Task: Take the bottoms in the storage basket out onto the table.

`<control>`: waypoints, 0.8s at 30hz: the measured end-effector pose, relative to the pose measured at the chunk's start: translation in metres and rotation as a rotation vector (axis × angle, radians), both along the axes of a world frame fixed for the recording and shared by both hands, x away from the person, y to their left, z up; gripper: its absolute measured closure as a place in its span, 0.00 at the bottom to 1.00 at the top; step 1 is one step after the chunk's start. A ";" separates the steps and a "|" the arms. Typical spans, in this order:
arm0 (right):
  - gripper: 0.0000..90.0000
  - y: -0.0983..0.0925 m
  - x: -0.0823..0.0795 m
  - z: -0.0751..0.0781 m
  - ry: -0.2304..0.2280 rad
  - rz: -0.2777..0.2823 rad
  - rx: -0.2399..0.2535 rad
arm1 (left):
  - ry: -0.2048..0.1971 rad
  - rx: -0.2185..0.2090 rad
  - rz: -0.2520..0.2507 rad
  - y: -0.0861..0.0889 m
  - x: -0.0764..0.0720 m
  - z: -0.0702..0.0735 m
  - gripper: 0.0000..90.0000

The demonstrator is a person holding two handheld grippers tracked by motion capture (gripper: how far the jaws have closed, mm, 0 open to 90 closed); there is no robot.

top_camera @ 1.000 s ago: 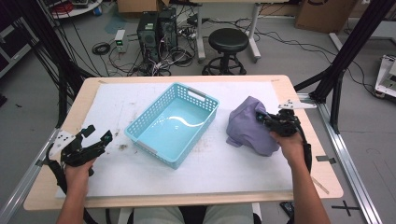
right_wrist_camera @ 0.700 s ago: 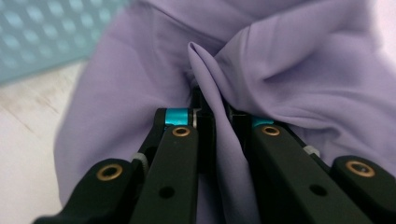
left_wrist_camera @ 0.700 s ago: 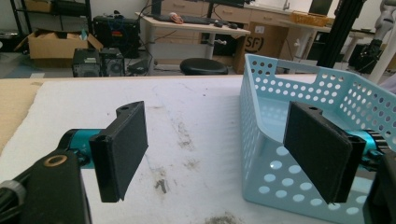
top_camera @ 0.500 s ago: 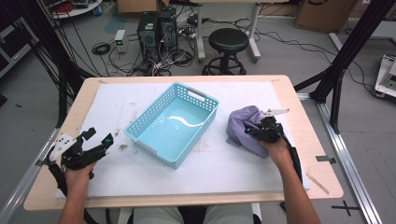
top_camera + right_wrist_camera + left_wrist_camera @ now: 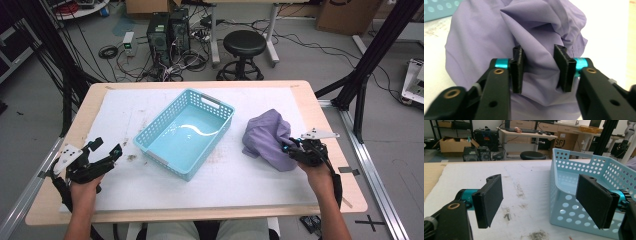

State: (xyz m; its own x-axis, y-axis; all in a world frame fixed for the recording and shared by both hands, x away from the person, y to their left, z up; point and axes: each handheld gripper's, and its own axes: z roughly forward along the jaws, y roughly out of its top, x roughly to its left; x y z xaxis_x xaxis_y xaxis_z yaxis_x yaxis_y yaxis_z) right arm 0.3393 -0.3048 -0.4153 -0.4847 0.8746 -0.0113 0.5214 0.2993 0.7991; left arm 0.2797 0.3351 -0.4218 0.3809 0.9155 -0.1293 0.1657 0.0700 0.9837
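Since the earlier frames the right hand-held gripper (image 5: 294, 150) has come nearer and lower along the right side of the purple cloth (image 5: 267, 138), and its jaws have just been opening. The left hand-held gripper (image 5: 102, 152) and the blue basket (image 5: 166, 150) sit as before.

The surface (image 5: 300, 90) carries the basket at centre and the cloth bunched on the white mat to its right. The right hand-held gripper's jaws stand part open, a ridge of cloth between them; the pads (image 5: 517, 68) look just clear of the fabric. The left hand-held gripper's jaws are wide apart, empty, near the basket's left near corner.
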 end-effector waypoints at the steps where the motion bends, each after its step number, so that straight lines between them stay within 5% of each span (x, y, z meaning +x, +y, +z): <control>1: 0.57 -0.004 -0.006 0.006 -0.033 -0.016 0.033 | -0.001 0.001 -0.004 0.000 0.000 0.000 0.24; 3: 0.54 -0.006 -0.008 0.009 -0.048 -0.010 0.052 | -0.005 0.000 -0.011 -0.002 0.000 0.001 0.24; 5: 0.41 -0.008 -0.014 0.017 -0.055 -0.004 0.090 | -0.005 -0.002 -0.020 -0.002 0.002 0.001 0.24; 10: 0.23 -0.003 -0.015 0.022 -0.063 0.006 0.100 | -0.001 -0.012 -0.034 -0.002 0.002 0.001 0.24; 24: 0.23 -0.002 -0.019 0.021 -0.065 0.012 0.105 | -0.007 -0.045 -0.085 -0.007 0.005 0.005 0.23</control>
State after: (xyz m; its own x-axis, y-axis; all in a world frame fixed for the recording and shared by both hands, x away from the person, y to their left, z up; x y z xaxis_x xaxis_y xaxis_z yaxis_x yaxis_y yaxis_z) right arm 0.3206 -0.3066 -0.3946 -0.4960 0.8670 0.0487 0.4644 0.2175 0.8585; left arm 0.2843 0.3278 -0.4169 0.4581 0.8731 -0.1668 0.1662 0.1002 0.9810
